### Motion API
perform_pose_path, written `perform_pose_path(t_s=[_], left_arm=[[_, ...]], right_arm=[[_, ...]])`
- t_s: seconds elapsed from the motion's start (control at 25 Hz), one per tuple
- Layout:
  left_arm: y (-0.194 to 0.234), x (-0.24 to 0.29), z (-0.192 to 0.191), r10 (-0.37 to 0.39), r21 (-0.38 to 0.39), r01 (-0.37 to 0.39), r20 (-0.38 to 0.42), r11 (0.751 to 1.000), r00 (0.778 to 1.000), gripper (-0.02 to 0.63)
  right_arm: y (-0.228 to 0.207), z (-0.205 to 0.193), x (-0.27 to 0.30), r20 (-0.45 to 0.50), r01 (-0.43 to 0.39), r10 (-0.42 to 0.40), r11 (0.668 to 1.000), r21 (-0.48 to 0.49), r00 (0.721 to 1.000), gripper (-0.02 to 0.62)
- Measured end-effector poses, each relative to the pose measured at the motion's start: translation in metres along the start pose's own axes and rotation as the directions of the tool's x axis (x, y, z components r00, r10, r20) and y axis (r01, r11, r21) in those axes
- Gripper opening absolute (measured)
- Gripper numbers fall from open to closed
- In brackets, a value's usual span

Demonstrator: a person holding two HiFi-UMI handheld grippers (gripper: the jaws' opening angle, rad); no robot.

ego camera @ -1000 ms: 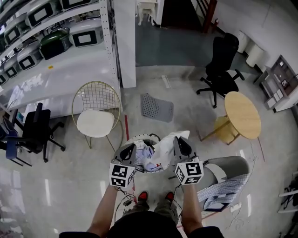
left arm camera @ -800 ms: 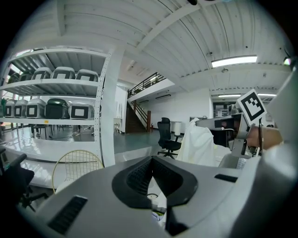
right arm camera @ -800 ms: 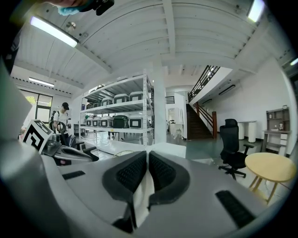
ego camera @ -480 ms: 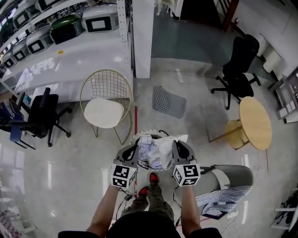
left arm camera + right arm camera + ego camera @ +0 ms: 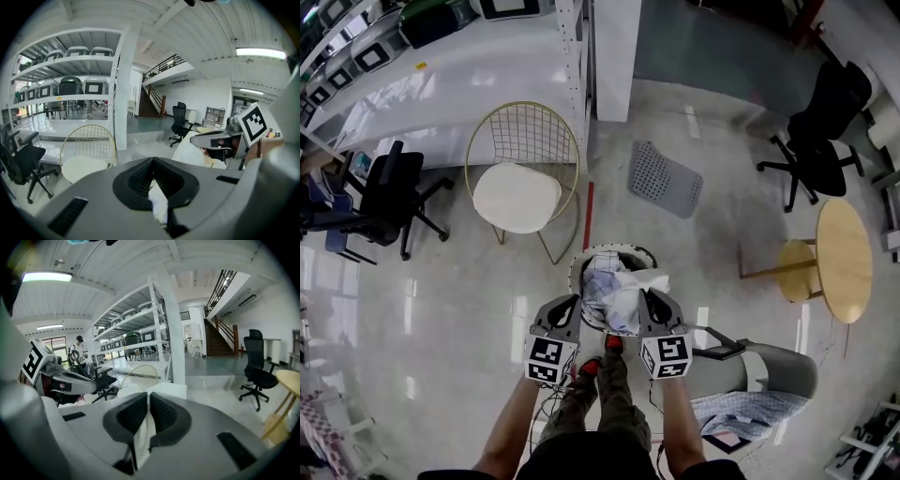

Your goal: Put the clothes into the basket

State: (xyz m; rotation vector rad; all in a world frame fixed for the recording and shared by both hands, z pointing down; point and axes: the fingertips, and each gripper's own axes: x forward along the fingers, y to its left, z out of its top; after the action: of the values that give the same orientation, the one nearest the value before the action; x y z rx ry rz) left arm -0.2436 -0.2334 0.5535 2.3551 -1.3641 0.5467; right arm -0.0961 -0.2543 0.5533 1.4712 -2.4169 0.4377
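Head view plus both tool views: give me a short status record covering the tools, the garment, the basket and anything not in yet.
left tool: shut on the white garment
right tool: shut on the same garment
white garment: bunched between both tools, over the opening of the basket
basket: on the floor in front of the person's feet, with clothes inside
not yet in: checked shirt draped on the grey seat at the person's right
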Motion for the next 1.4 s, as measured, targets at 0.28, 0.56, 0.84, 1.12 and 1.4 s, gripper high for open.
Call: perform_pose_path(t_s=[0.28,0.56,0.84,1.12,1.4], left_arm=[[0.005,0.036,-0.042,0.031,-0.059,-0.035,-0.068,0.998,0.997,0.006],[0.023,0.07,-0.079,0.054,-0.099,-0.065,-0.111,0.993,0.992,0.006],[0.036,0.093,-0.123,0.066,-0.148,-0.092,-0.168,0.985,0.983,0.006],[0.037,0.111,-0.154,0.05,-0.167,-0.087,-0.215,0.982,0.975,0.006],[0.034,0.119,-0.158,0.038,-0.173,-0.077,-0.219,0.982,0.975,0.006]], right_arm=[[-0.014,-0.054,0.044,-0.069,-0.062,0.064,0.998,0.029,0.996,0.04],[-0.02,-0.119,0.089,-0.159,-0.094,0.095,0.995,0.014,0.983,0.04],[-0.025,-0.193,0.123,-0.261,-0.109,0.12,0.992,0.057,0.958,0.04],[-0.026,-0.238,0.139,-0.323,-0.105,0.123,0.992,0.074,0.938,0.041],[-0.024,-0.251,0.137,-0.34,-0.106,0.139,0.988,0.113,0.93,0.138]])
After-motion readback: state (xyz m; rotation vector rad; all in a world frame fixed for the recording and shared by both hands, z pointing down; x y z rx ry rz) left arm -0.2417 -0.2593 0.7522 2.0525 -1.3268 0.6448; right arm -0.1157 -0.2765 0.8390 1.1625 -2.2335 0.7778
